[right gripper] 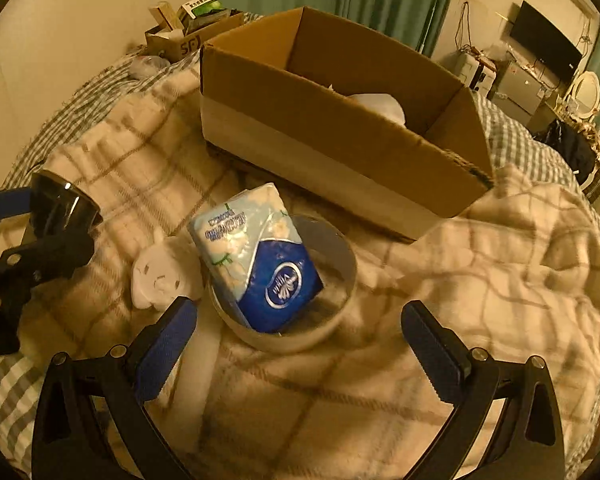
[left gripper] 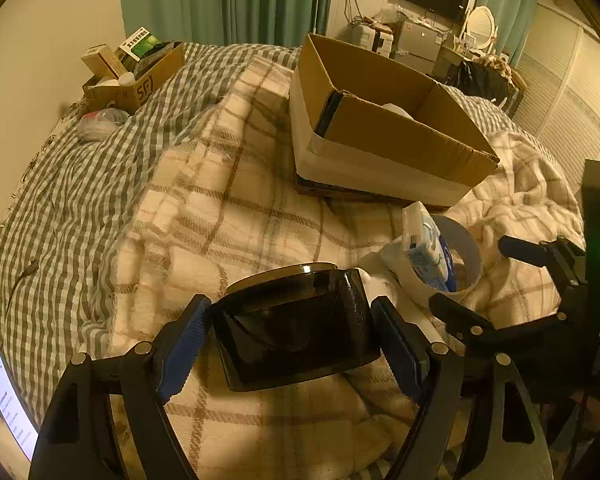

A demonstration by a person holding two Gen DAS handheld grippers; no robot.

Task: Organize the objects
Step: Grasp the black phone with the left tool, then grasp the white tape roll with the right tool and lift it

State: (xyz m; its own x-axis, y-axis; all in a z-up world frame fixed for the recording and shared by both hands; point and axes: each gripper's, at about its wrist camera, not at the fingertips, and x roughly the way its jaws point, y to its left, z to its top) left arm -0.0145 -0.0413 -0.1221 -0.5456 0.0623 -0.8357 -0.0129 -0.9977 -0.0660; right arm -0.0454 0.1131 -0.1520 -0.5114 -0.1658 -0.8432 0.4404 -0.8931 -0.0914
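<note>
On the blanket (left gripper: 228, 216), left claw (left gripper: 296, 344) grips black bowl (left gripper: 300, 332); right claw (right gripper: 300, 340) gapes wide

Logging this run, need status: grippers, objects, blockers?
Left gripper shut on black cup. Right gripper open, short of white bowl holding tissue pack. Cardboard box ahead, path unobstructed.

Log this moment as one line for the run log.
left gripper: shut on black bowl | right gripper: open, near tissue pack | cardboard box: open
</note>
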